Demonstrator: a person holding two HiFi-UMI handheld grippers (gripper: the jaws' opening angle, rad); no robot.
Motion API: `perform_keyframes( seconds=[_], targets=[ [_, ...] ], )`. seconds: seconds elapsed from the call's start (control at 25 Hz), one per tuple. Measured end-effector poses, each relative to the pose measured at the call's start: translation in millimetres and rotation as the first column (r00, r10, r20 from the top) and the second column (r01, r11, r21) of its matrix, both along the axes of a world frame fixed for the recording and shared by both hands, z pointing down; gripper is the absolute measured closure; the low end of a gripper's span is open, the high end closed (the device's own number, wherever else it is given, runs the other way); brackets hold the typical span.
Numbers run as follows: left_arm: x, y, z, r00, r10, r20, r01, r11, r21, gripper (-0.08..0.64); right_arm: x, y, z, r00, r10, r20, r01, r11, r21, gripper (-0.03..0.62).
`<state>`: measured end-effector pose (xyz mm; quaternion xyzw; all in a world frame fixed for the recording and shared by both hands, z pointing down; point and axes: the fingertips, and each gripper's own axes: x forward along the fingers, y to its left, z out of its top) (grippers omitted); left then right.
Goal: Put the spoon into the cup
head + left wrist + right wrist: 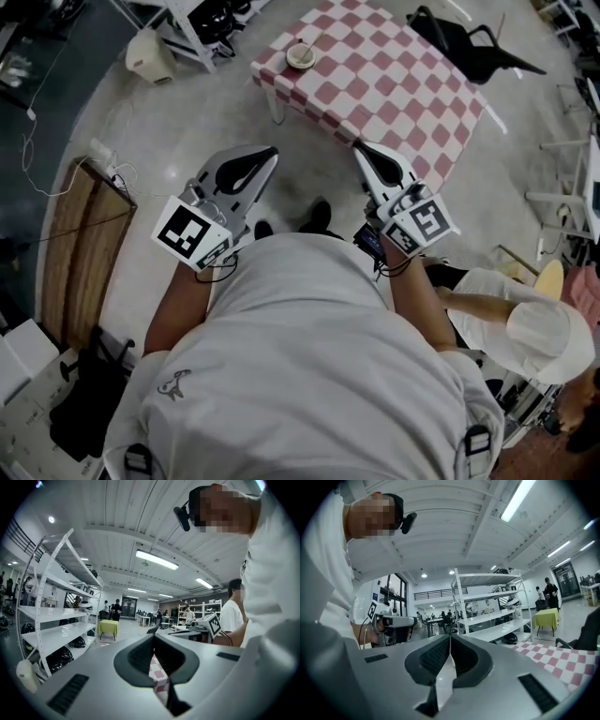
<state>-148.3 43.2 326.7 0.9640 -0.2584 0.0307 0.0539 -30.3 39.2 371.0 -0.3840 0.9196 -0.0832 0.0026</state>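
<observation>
1. Left hand-held gripper: I held it close in front of my chest, above the floor, with its tip pointing away from me. In the left gripper view its two jaws met at the tips. Nothing stood between them, and only a strip of checked cloth showed through the narrow gap lower down.

2. Right hand-held gripper: I held it level with the left one, just to its right and apart from it. In the right gripper view its jaws were likewise pressed together at the tips and held nothing.

3. Surface: a low table under a red-and-white checked cloth stood on the floor beyond both hand-held grippers, well apart from them.

4. Cup: a small pale round cup sat on the far left corner of the surface, upright. The spoon was too small to make out with any certainty at that range.

5. Surroundings: a black chair stood at the far right of the surface. A wooden board lay on the floor to my left. A seated person in a white cap was near my right side. White shelving appeared in both gripper views
</observation>
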Motion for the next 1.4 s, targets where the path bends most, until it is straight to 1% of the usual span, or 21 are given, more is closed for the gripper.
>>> perform_keyframes(
  seconds=[0.28, 0.36, 0.6, 0.84, 1.04, 1.2, 1.4],
  targets=[
    [-56.2, 26.7, -4.1, 1.000, 0.024, 0.012, -0.024, 0.999, 0.030, 0.546, -53.8, 26.7, -4.4, 1.000, 0.028, -0.003, -0.028, 1.000, 0.010, 0.557],
    [-69.0, 34.4, -1.2, 0.999, 0.031, 0.022, -0.032, 0.999, 0.032, 0.546, -66.2, 35.5, -5.7, 0.999, 0.036, -0.011, -0.036, 0.999, 0.018, 0.557],
    [-98.5, 52.4, 6.0, 0.998, 0.055, 0.021, -0.055, 0.998, 0.027, 0.546, -93.8, 61.7, 1.0, 0.997, 0.064, -0.033, -0.063, 0.998, 0.013, 0.557],
    [-110.4, 63.6, 10.8, 0.998, 0.064, 0.014, -0.064, 0.998, 0.011, 0.546, -105.8, 78.8, 5.1, 0.997, 0.073, -0.036, -0.073, 0.997, -0.003, 0.557],
    [-111.5, 69.3, 8.6, 0.998, 0.069, 0.014, -0.069, 0.998, 0.008, 0.546, -108.3, 84.2, -0.5, 0.997, 0.072, -0.040, -0.072, 0.997, 0.003, 0.557],
    [-108.4, 69.5, 8.0, 0.997, 0.080, 0.022, -0.080, 0.997, 0.018, 0.546, -108.2, 82.5, 2.2, 0.995, 0.068, -0.067, -0.067, 0.998, 0.010, 0.557],
    [-105.5, 74.0, 5.5, 0.995, 0.093, 0.031, -0.093, 0.995, 0.028, 0.546, -109.1, 86.2, 2.6, 0.995, 0.072, -0.063, -0.072, 0.997, 0.006, 0.557]
  ],
)
